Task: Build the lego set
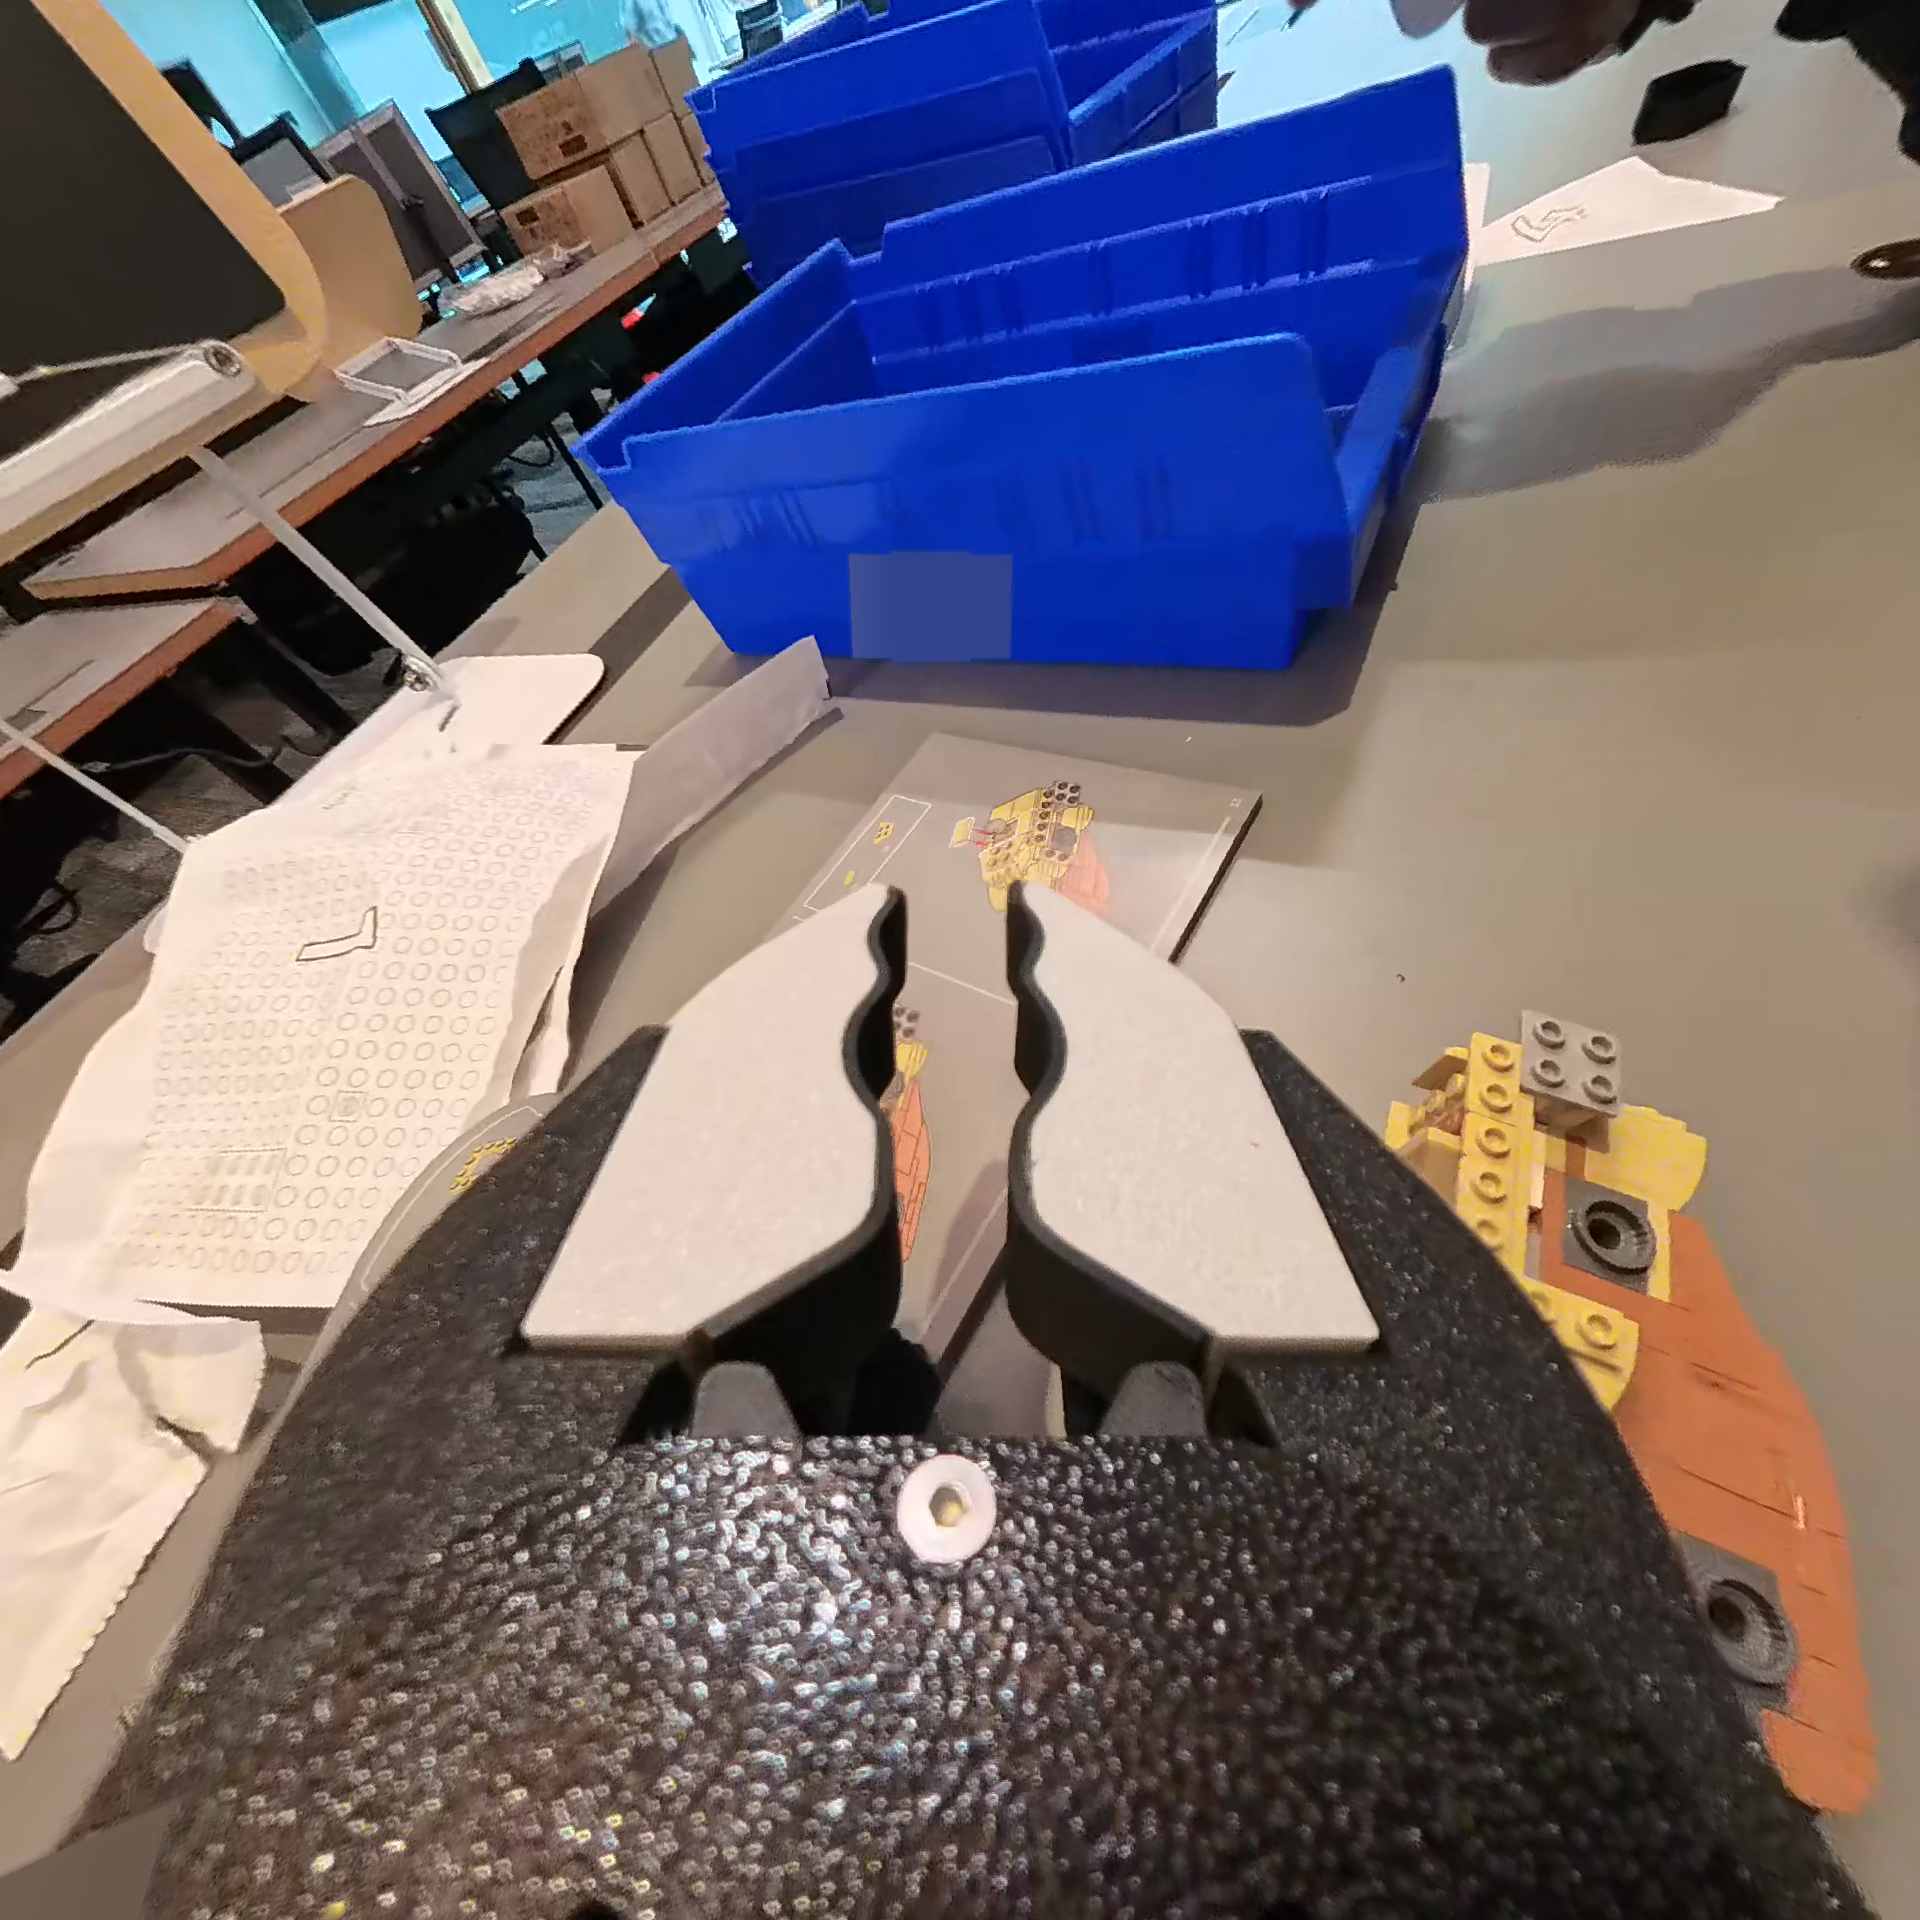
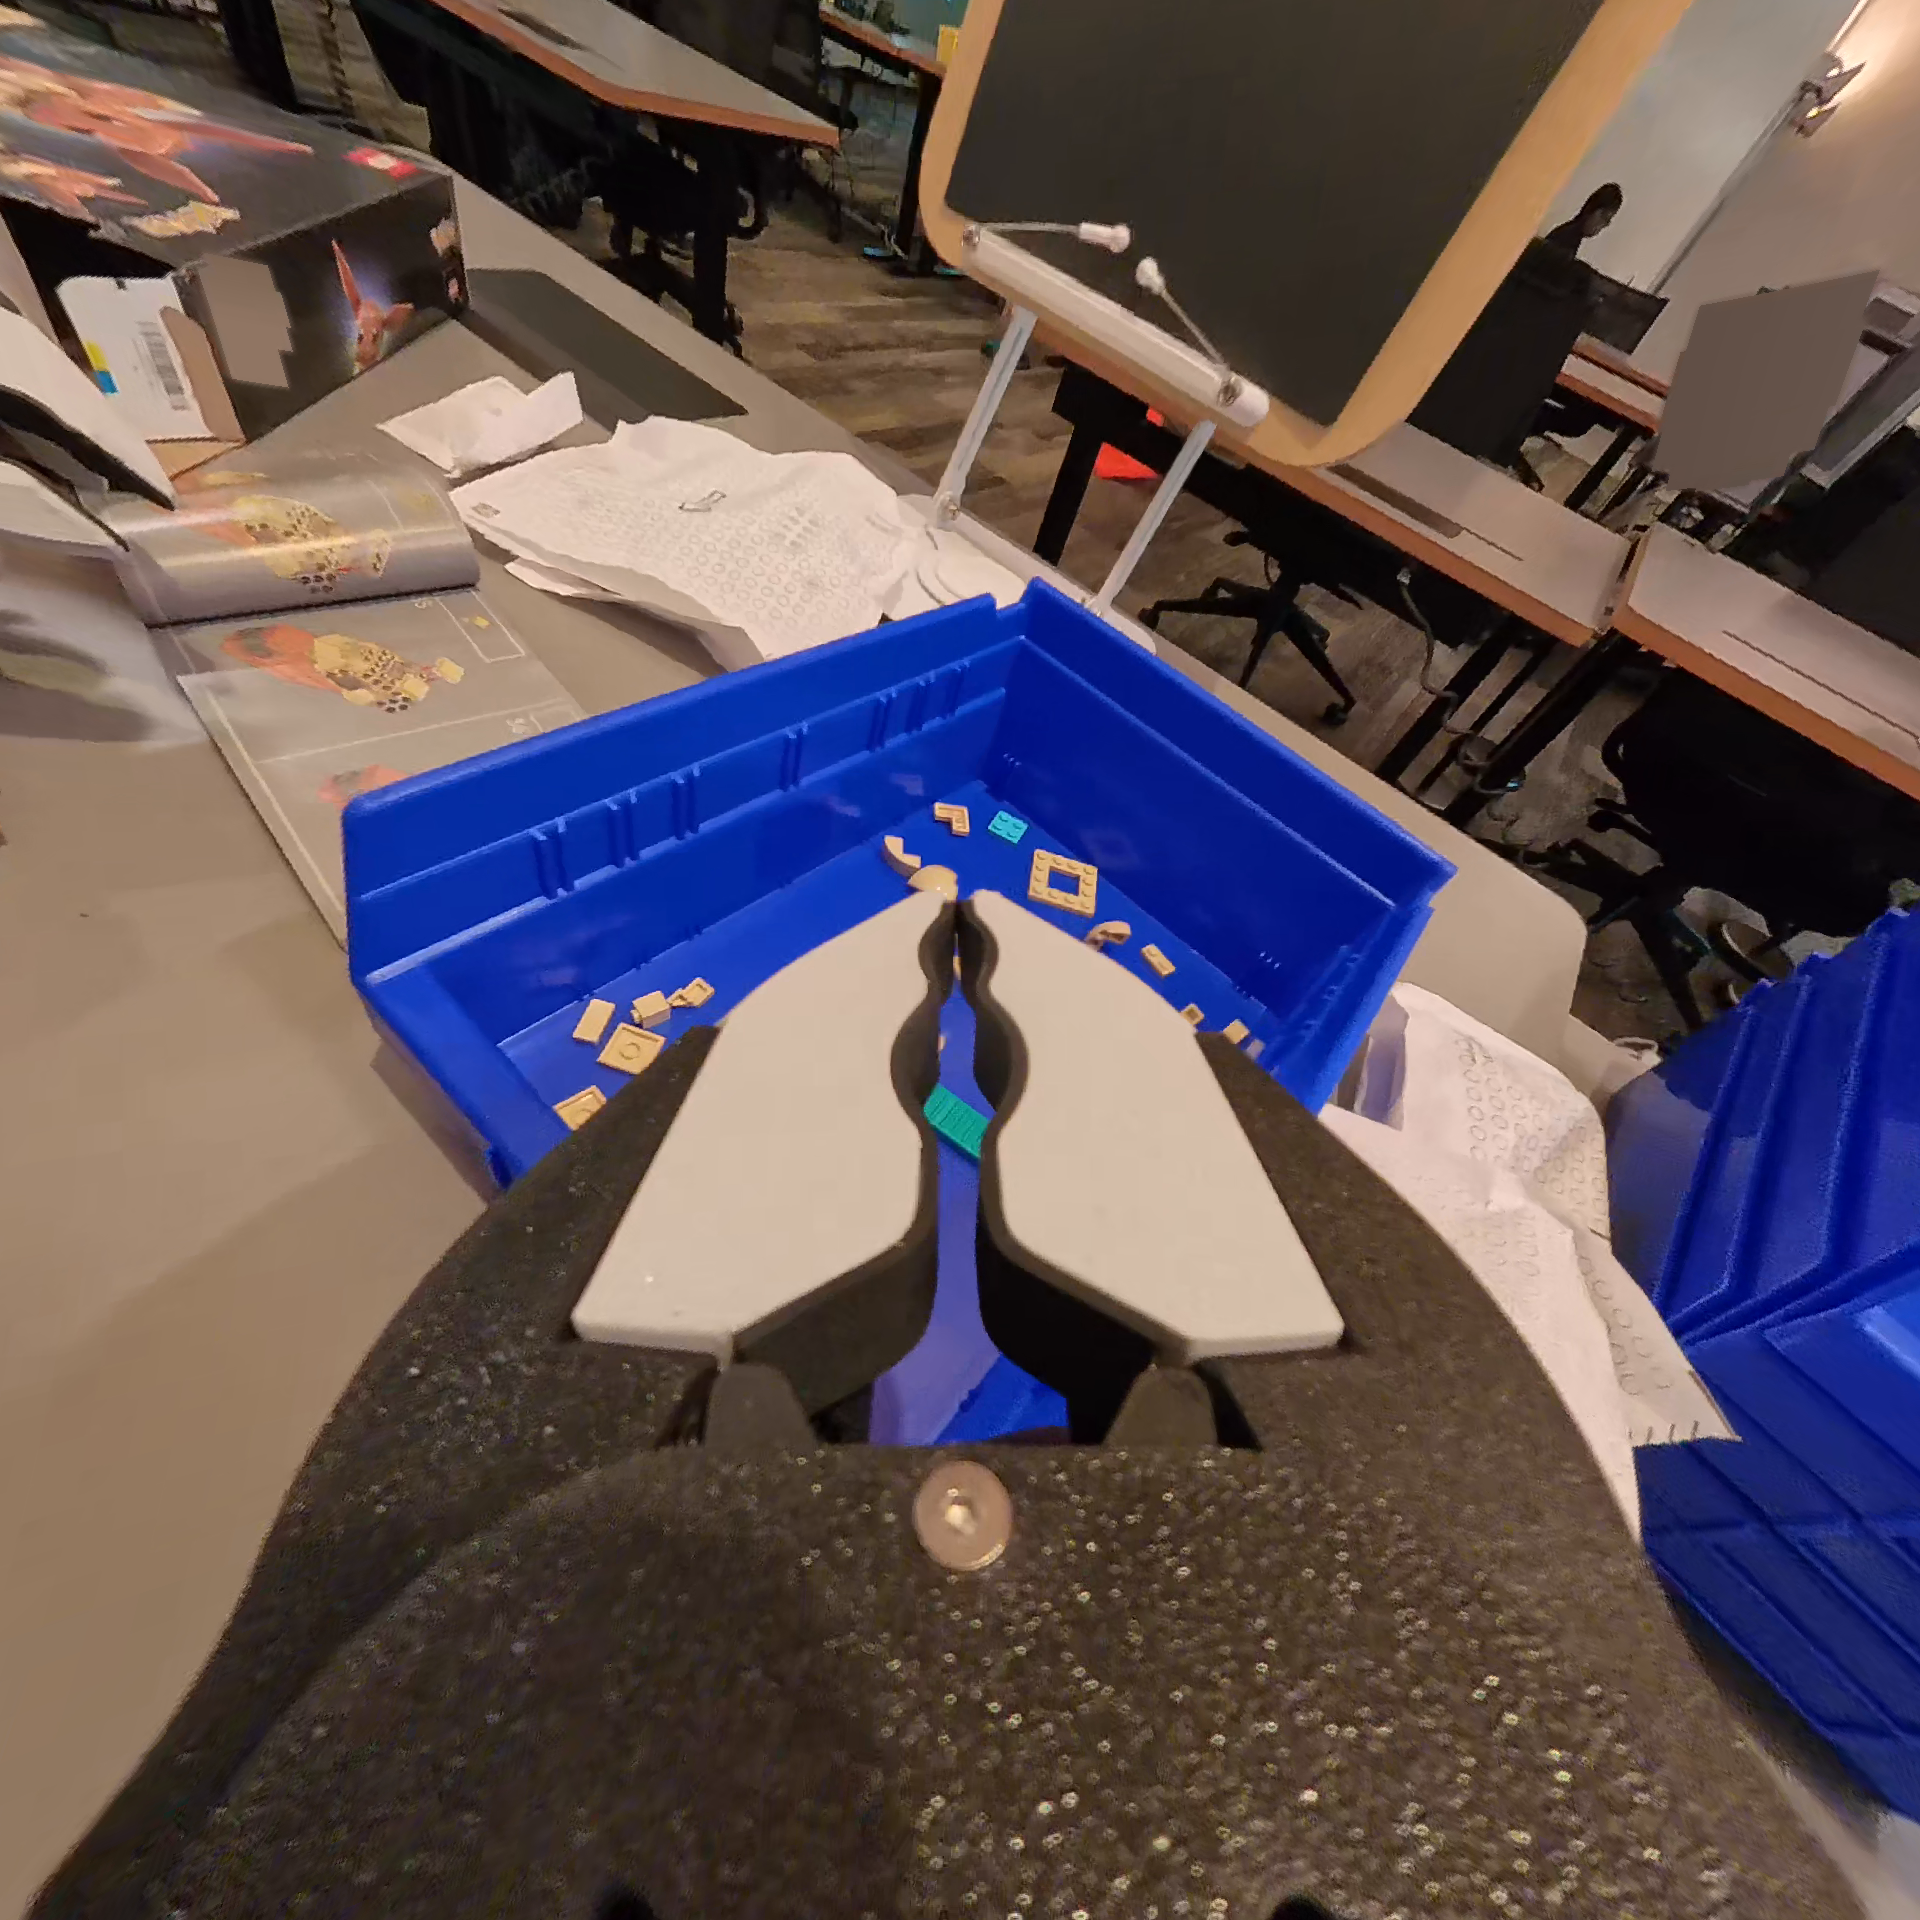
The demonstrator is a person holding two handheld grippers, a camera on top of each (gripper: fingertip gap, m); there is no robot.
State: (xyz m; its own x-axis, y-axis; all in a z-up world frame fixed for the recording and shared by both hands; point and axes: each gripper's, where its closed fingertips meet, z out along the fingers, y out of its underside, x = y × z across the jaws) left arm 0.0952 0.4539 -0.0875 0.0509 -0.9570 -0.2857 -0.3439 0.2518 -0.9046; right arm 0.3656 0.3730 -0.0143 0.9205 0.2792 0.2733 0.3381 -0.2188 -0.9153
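- Yellow, brown and grey bricks made up the part-built lego model [image 1: 1558,1236], which lay on the grey table [image 1: 1558,727] just right of the left gripper [image 1: 954,902].
- The left gripper's fingers stood apart with nothing between them, poised above the open instruction booklet [image 1: 1143,831].
- The right gripper [image 2: 956,914] hung over a blue bin [image 2: 644,831]; its tips were together or nearly so, and whether they pinched anything could not be told.
- Tan loose pieces [image 2: 1062,883] lay scattered on the bin floor, with a teal piece [image 2: 954,1124] showing in the gap behind the fingers.
- White perforated paper bags [image 1: 343,1018] lay left of the booklet; further blue bins [image 1: 1039,468] stood beyond it.
- The set's box [image 2: 260,260] stood at the far left of the right wrist view.
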